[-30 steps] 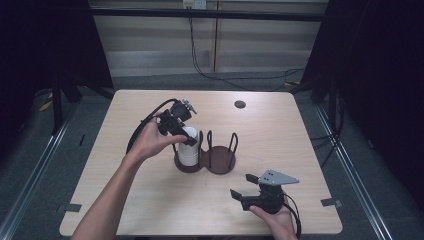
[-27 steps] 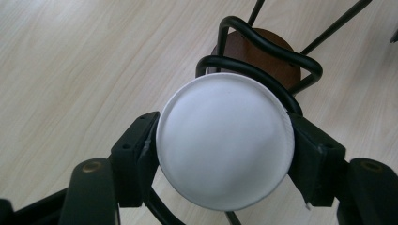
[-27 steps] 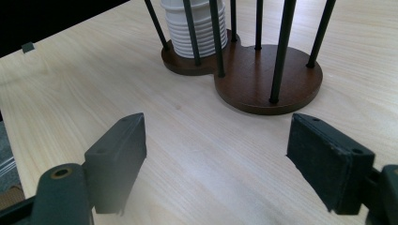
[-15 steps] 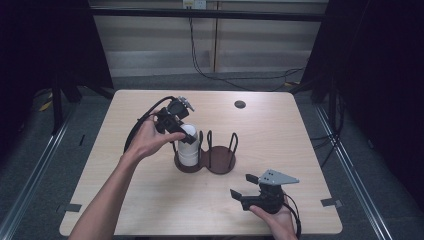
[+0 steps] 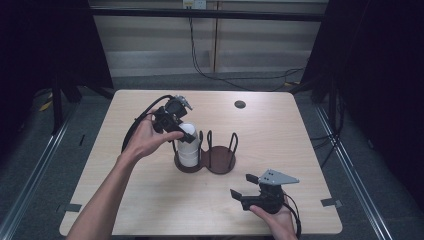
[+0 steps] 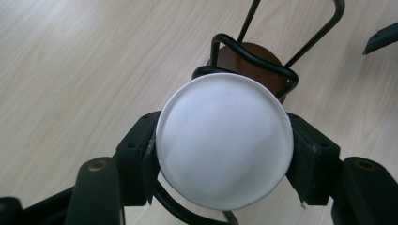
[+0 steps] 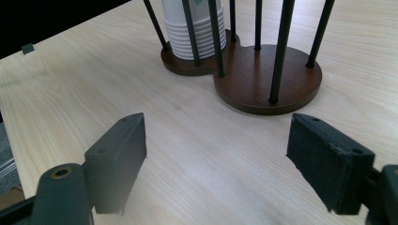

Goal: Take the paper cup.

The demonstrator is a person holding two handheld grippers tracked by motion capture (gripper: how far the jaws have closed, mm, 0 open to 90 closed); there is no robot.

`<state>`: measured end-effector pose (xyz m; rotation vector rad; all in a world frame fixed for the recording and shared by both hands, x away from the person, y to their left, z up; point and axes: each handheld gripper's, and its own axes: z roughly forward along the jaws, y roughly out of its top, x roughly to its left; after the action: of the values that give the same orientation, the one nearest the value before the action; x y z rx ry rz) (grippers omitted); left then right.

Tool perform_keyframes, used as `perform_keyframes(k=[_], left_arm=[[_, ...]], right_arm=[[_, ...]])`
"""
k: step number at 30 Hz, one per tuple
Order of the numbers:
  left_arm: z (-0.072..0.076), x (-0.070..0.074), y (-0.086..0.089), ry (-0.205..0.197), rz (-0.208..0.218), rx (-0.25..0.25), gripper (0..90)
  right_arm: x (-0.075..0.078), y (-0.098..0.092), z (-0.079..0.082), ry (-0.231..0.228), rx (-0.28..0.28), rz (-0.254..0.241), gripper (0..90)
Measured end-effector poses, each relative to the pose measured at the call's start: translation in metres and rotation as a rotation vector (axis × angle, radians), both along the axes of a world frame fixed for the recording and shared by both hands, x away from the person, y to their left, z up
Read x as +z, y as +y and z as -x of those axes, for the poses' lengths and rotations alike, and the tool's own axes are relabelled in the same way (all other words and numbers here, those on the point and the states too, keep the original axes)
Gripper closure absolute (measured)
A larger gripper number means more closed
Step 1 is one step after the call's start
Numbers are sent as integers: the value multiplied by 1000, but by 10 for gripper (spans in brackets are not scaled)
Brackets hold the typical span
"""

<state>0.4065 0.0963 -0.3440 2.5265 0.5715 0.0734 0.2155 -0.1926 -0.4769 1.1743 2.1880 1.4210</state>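
Left tool [image 5: 176, 121] has risen, gripping the white inverted cup [image 6: 220, 140].

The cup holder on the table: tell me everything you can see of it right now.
The cup holder has a dark brown, wood-looking base shaped as two joined discs, with thin black wire uprights rising from it. It stands upright near the middle of the table. Its left bay holds a nested stack of white paper cups, bottoms up; the right bay is empty. The left gripper clamps the top cup. The right gripper sits apart, open.
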Motion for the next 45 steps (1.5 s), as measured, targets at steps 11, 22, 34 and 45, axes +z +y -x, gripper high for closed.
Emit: perform_keyframes(k=[11, 22, 34, 45], left_arm=[[3, 9, 3, -33, 18, 0, 364], [7, 22, 14, -59, 75, 14, 367], [12, 34, 24, -106, 128, 38, 373], [22, 36, 40, -159, 210, 65, 376]], right_arm=[[0, 0, 0, 6, -10, 0, 197], [0, 0, 0, 5, -7, -2, 197], [0, -2, 0, 12, -15, -14, 196], [0, -1, 0, 13, -15, -12, 194]])
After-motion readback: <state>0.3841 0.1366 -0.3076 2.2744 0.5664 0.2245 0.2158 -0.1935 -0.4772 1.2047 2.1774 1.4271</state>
